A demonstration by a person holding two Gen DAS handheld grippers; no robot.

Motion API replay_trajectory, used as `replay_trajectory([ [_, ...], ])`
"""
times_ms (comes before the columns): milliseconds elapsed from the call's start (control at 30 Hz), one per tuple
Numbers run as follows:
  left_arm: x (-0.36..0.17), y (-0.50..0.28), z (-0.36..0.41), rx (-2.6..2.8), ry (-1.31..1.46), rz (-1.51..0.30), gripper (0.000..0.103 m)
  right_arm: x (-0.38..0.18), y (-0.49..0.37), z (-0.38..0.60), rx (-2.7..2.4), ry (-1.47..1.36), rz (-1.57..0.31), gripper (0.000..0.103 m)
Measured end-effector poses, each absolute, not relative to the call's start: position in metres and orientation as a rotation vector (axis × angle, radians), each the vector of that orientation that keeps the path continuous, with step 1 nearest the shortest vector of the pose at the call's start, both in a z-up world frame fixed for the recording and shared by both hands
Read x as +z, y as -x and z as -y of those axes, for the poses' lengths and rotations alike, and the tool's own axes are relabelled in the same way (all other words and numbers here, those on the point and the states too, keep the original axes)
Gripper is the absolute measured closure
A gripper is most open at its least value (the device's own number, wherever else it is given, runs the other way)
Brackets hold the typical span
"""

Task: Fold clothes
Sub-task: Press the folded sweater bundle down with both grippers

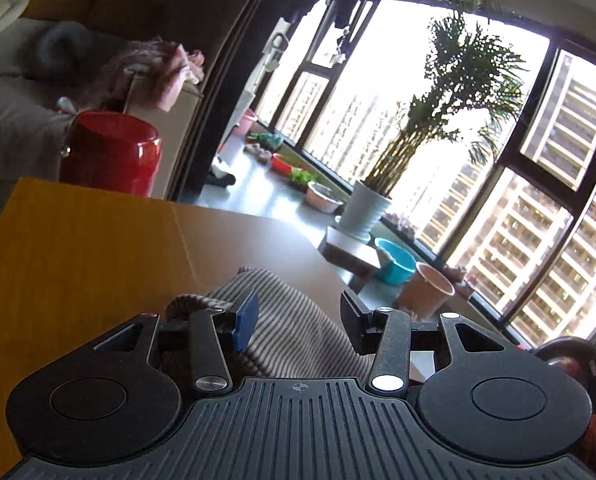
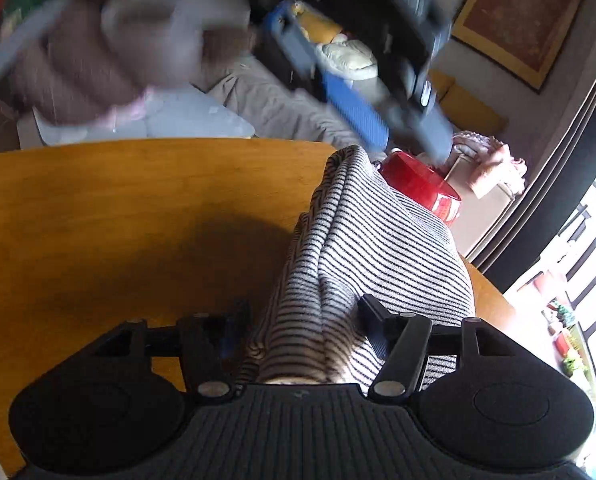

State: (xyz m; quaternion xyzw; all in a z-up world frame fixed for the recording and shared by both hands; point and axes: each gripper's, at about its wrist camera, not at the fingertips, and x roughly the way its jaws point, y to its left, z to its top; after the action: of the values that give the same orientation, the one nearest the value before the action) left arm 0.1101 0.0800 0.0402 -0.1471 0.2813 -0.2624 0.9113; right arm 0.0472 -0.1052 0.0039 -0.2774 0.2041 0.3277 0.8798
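Looking down my right gripper (image 2: pixel 298 320), I see the striped garment (image 2: pixel 362 240) lying on the wooden table (image 2: pixel 137 220), its long axis running straight away from me toward the far edge by the red stool (image 2: pixel 422 188). My right jaws stand apart with the near end of the cloth between them, not pinched. My left gripper (image 2: pixel 382 112), blurred, hovers over the far end, jaws apart and seemingly empty. So the right is nearer the near hem, the left the far one.
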Motion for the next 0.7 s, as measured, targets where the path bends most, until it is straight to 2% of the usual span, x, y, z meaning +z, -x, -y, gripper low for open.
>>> replay_trajectory([
  [233,-0.012,-0.130,-0.073,-0.453,0.238,-0.714,0.053,0.049,-0.072,0.179,0.742,0.183,-0.479,0.033],
  [333,-0.011,-0.125,-0.070,-0.453,0.202,-0.703,0.053,0.052,-0.089,0.196,0.687,0.101,-0.479,0.033],
  [533,-0.014,-0.122,-0.071,-0.456,0.205,-0.709,0.049,0.014,-0.076,0.175,0.690,0.264,-0.497,0.030],
  [700,-0.016,-0.121,-0.072,-0.457,0.205,-0.711,0.049,0.028,-0.050,0.184,0.800,0.313,-0.481,0.029],
])
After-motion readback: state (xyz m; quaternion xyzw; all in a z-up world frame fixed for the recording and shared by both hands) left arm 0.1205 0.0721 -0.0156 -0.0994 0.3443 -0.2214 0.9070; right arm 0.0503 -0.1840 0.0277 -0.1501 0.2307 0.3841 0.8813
